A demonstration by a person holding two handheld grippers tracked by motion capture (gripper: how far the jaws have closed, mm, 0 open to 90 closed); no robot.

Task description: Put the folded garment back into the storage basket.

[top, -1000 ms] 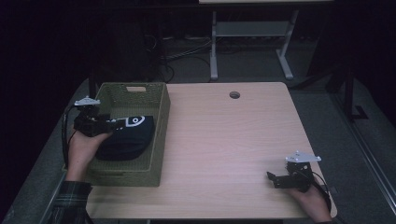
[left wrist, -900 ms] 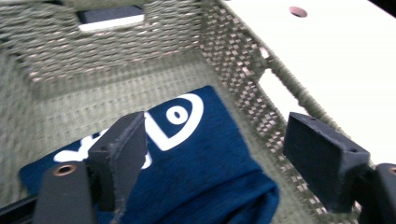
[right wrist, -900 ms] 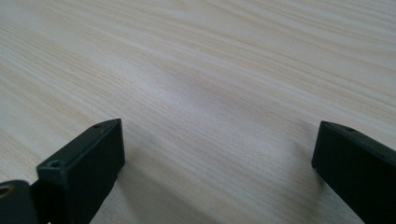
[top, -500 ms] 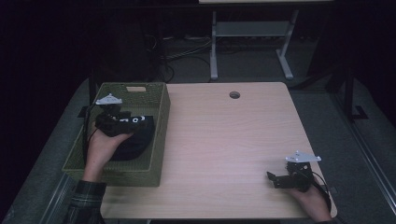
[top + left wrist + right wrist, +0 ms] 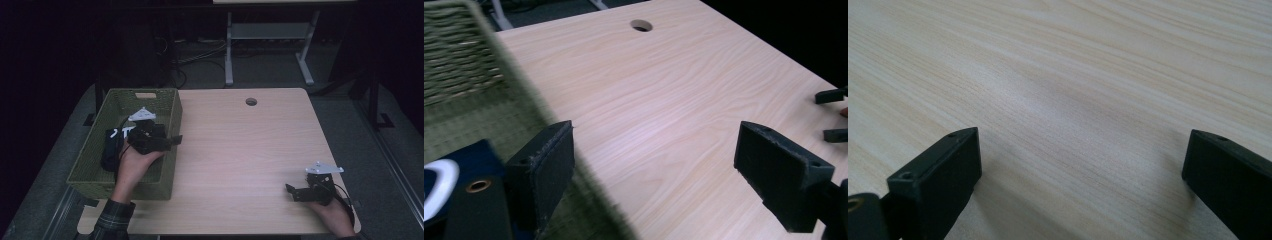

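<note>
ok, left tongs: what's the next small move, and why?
Probably lift the left tongs across the right rim of the green woven basket and out over the table. Their jaws have just been opening and stand wide with nothing between them, and the navy fabric item lies loose in the basket, so the drop looks done.

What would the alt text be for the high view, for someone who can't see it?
A person's left gripper, jaws open and empty, sits over the right wall of a green woven basket holding a dark garment. The right gripper rests open on the wooden table.
</note>
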